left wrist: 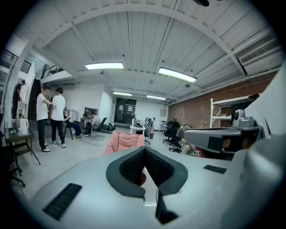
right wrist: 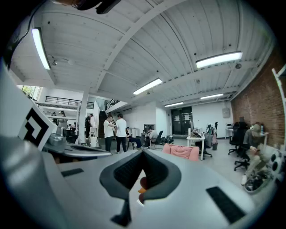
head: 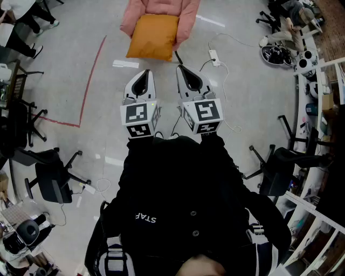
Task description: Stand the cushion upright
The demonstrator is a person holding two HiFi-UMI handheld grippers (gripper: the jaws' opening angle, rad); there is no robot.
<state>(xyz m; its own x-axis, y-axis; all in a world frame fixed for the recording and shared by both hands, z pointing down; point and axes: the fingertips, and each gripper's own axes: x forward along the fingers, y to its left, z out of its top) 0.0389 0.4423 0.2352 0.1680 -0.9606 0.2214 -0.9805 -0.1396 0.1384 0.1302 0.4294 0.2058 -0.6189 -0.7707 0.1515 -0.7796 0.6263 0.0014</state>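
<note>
Concrete floor, head view: grey and open, with a red tape line (head: 89,81) at the left and a white power strip (head: 214,55) with its loose cable at the right.
Cushion, head view: the orange cushion (head: 153,36) lies flat on the front of a pink floor seat (head: 187,16), well ahead of both tools and untouched.
Grippers, head view: the left gripper (head: 143,75) and right gripper (head: 182,70) hover side by side, aimed at the cushion.
Risk, head view: a soft cushion tipped up by one edge may fold or slide off the seat's front. The cable lies near the right gripper's path.
Hidden, head view: the frame's top cuts off the seat's back, so I cannot tell what the cushion could lean against.
Left gripper view: the left gripper (left wrist: 144,152) has its jaws pressed together on nothing, so they must part before any pinch. The seat (left wrist: 125,141) shows beyond.
Hidden, left gripper view: a reddish patch low in the gap is too small to name.
Right gripper view: the right gripper (right wrist: 142,154) is likewise closed and empty. The seat (right wrist: 181,152) sits off to the right.
Hidden, right gripper view: an orange speck under the tips is probably the cushion.
</note>
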